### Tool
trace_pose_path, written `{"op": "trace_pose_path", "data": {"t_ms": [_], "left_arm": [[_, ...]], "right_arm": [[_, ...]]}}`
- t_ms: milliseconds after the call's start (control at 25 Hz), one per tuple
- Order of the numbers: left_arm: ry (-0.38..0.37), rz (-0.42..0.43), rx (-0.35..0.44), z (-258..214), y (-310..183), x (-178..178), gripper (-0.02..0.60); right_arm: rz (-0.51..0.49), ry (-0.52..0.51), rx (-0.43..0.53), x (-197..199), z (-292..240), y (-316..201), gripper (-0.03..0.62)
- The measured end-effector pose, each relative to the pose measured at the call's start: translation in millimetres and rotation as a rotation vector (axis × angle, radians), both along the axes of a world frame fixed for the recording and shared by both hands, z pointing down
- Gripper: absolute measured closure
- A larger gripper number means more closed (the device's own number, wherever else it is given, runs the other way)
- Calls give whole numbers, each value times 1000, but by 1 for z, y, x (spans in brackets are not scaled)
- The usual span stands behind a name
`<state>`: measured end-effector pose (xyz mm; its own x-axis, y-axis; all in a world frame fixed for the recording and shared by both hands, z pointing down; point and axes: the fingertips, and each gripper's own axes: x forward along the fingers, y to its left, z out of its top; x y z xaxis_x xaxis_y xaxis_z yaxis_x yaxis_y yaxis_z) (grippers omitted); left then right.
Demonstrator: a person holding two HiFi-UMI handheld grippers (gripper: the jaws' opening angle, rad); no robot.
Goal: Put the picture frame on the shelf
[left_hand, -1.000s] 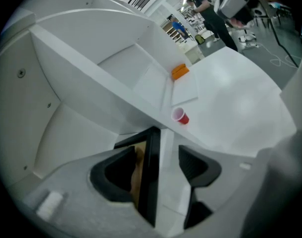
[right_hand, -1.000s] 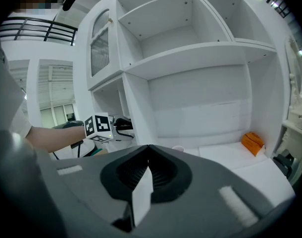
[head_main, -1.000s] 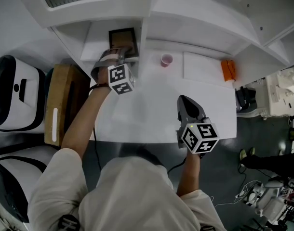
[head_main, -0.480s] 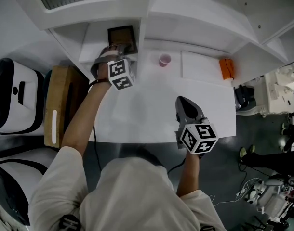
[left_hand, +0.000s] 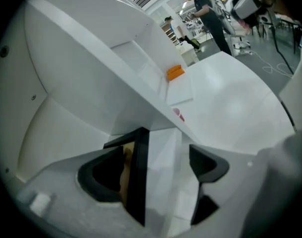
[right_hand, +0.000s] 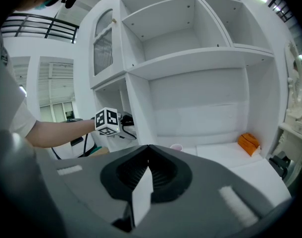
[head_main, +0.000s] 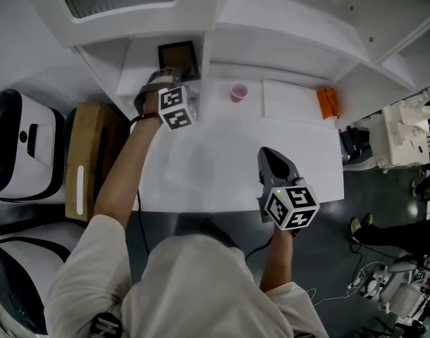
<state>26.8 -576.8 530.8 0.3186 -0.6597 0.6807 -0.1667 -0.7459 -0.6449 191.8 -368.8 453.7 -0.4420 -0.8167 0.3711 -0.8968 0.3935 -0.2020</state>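
The picture frame is dark-edged with a brown picture and stands upright in the shelf's lower left compartment. My left gripper reaches into that compartment right in front of it. In the left gripper view the frame's dark edge stands between the jaws, close to the left pad and well apart from the right pad. These jaws have just been opening, and my left gripper is open. My right gripper hovers over the table's front right, shut and empty.
A pink cup and an orange object sit at the back of the white table, below the shelf unit. A brown box and a white machine stand left of the table.
Hardly anything differs in the head view. The left gripper stays at the frame in the compartment, and the right gripper has kept its place.
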Motion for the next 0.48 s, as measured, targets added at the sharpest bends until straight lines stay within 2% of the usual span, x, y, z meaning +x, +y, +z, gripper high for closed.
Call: {"op": "trace_pose_path", "data": {"t_ms": [120,320,480], "left_arm": [[13,-5,26,1,2,-2,155],[84,-28,47,-9,5,-4,132],[78,-23,55,-16,15,-9,132]], "right_arm": [[11,8,2,6,-3,4,588],[26,23,5,12,-6,10,588],[30,31,12,9,-10,18,588]]}}
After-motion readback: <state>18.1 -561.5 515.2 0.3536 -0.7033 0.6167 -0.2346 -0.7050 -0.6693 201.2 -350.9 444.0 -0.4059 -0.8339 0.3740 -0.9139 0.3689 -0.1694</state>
